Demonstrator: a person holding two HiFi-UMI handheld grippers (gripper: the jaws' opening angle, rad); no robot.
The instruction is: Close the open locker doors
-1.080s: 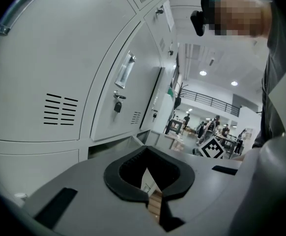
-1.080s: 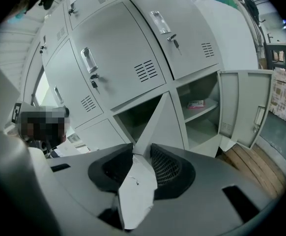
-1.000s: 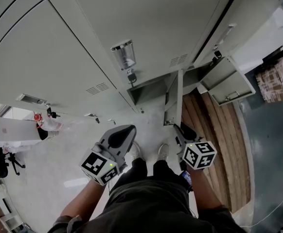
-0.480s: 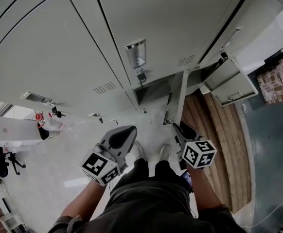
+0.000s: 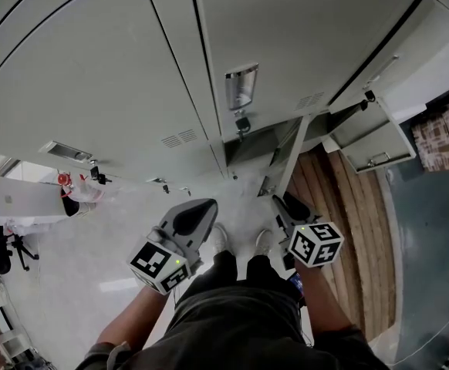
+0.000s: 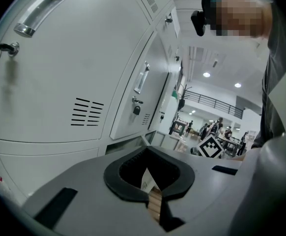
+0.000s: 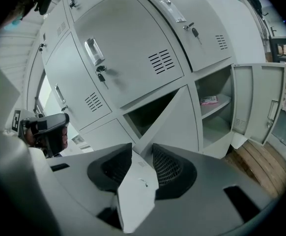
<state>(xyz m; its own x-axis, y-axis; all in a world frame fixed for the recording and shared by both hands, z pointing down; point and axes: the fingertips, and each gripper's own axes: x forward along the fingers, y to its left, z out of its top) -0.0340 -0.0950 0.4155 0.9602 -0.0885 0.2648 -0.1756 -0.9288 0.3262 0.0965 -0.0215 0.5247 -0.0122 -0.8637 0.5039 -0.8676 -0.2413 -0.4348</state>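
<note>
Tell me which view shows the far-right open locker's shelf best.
The right gripper view: the far-right open locker faces the camera, its shelf and swung-out door plain. The head view shows only that door, from above, no shelf. The left gripper view misses it altogether.

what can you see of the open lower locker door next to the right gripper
The open locker door is a plain pale grey panel, metal by its look. It is swung out from a lower compartment, whose dark inside shows behind it. It stands upright above the floor. Its free end runs in between the parted jaws of the right gripper; whether they clamp it cannot be told.
</note>
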